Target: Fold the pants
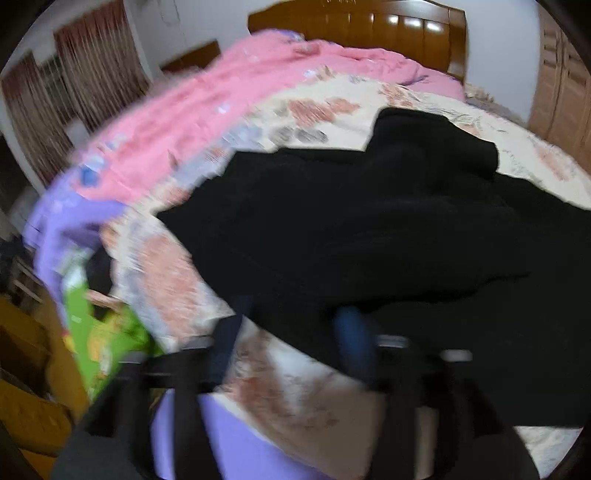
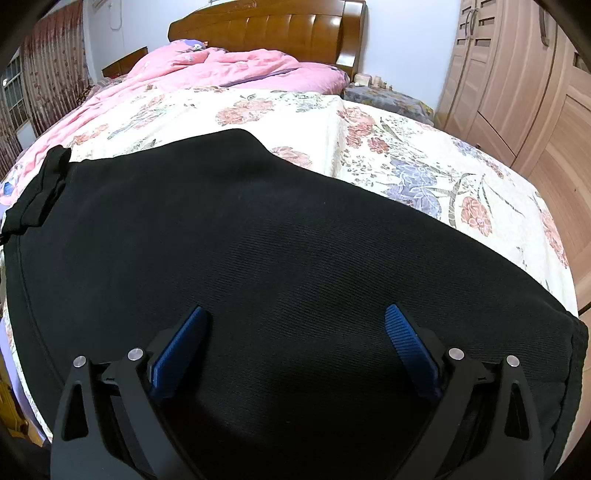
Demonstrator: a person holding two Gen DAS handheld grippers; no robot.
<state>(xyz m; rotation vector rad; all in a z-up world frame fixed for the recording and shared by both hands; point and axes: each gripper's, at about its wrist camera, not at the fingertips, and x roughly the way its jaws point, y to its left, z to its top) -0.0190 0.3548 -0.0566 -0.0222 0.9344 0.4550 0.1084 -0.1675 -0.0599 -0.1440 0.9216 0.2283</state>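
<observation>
Right tongs (image 2: 295, 325) gape over black pants (image 2: 258, 240); left view blurred.

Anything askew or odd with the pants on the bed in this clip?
Yes: the black pants lie mostly flat, but one end is bunched into a raised lump on the floral bedspread. Both grippers, left and right, are open above them.

The pants (image 2: 280, 240) under the right hand-held gripper (image 2: 295, 325) are matt black cloth with a fine ribbed weave. Its pads (image 2: 408, 338) are ridged blue plastic on matt black arms with shiny metal pins. Ahead, a glossy wooden headboard (image 2: 288, 33) stands beyond a soft pink quilt (image 2: 236, 66).
</observation>
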